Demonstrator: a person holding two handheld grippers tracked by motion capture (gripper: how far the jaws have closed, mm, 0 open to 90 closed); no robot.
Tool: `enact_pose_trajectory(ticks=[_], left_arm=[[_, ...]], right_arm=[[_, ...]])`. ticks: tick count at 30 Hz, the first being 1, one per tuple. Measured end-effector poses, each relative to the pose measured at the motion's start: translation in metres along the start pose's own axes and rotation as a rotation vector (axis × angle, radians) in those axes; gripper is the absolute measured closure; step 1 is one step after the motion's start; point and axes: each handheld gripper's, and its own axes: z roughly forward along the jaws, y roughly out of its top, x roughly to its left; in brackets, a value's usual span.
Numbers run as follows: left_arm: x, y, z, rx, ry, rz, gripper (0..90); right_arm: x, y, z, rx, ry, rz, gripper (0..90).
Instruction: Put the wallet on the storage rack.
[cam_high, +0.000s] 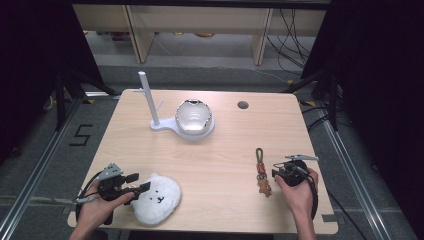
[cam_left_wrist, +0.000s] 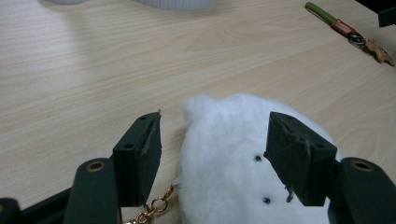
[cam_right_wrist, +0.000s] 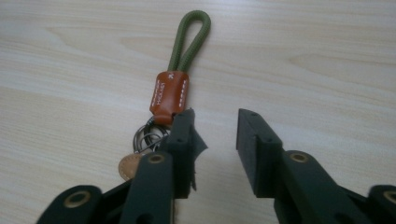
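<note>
A white plush bear face (cam_high: 156, 199) lies at the table's front left. My left gripper (cam_high: 141, 181) stands open at its left edge, pointing right. In the left gripper view the plush (cam_left_wrist: 233, 154) lies between and under the jaws of that gripper (cam_left_wrist: 215, 126), the pads apart from it, and a gold chain (cam_left_wrist: 156, 207) shows by the left jaw. A keychain (cam_high: 261, 172) with a green cord loop, a brown leather tab and rings lies at the front right. My right gripper (cam_high: 274, 170) is open just right of it; the keychain (cam_right_wrist: 170, 91) sits beside the left jaw of this gripper (cam_right_wrist: 215, 119), with bare table between the pads.
A white stand with an upright peg (cam_high: 149, 100) and a silvery dome (cam_high: 194, 116) on its base sits at the back middle of the wooden table (cam_high: 220, 145). A round cable hole (cam_high: 243, 105) is at the back right. The table's front edge is close to both hands.
</note>
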Motion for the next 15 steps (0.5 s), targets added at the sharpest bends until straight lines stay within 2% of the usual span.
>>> enact_pose_trajectory(ticks=[1, 3, 4, 5, 6, 8, 9, 10, 11, 12, 13, 14, 15], left_arm=[[0.000, 0.001, 0.000, 0.006, -0.002, 0.003, 35.2], [0.000, 0.002, -0.001, 0.014, -0.007, 0.006, 35.2], [0.000, 0.004, -0.001, 0.030, -0.014, 0.012, 35.2], [0.000, 0.005, -0.002, 0.043, -0.016, 0.014, 35.2], [0.000, 0.006, -0.002, 0.041, -0.014, 0.012, 35.2], [0.000, 0.007, -0.002, 0.049, -0.014, 0.015, 35.2], [-0.001, 0.008, -0.002, 0.054, -0.012, 0.016, 35.2], [0.000, 0.009, -0.003, 0.061, -0.014, 0.021, 35.2], [0.000, 0.010, -0.003, 0.071, -0.014, 0.022, 35.2], [0.001, 0.013, -0.004, 0.096, -0.014, 0.030, 35.2], [0.001, 0.013, -0.004, 0.096, -0.014, 0.030, 35.2], [0.002, 0.015, -0.004, 0.116, -0.013, 0.036, 35.2], [0.003, 0.019, -0.005, 0.160, -0.009, 0.064, 35.4]], right_arm=[[-0.001, 0.000, 0.000, 0.003, 0.016, 0.005, 64.7], [-0.002, 0.000, -0.001, 0.008, 0.004, -0.002, 63.6], [0.001, 0.000, -0.002, 0.042, 0.000, 0.051, 61.9], [-0.004, 0.000, -0.001, 0.037, 0.004, 0.001, 61.5], [-0.005, 0.000, 0.001, 0.036, 0.019, -0.003, 60.9], [-0.005, 0.000, 0.001, 0.046, 0.005, 0.004, 60.2], [-0.001, 0.001, 0.000, 0.056, 0.009, 0.064, 59.6], [-0.001, 0.001, 0.000, 0.061, 0.022, 0.069, 59.3], [-0.004, 0.000, 0.001, 0.060, 0.023, 0.012, 59.0], [-0.004, 0.001, 0.002, 0.062, 0.022, 0.015, 58.8], [-0.004, 0.001, 0.002, 0.062, 0.022, 0.015, 58.8], [-0.003, 0.001, 0.003, 0.065, 0.020, 0.015, 58.6], [-0.002, 0.002, 0.004, 0.071, 0.021, 0.009, 58.2]])
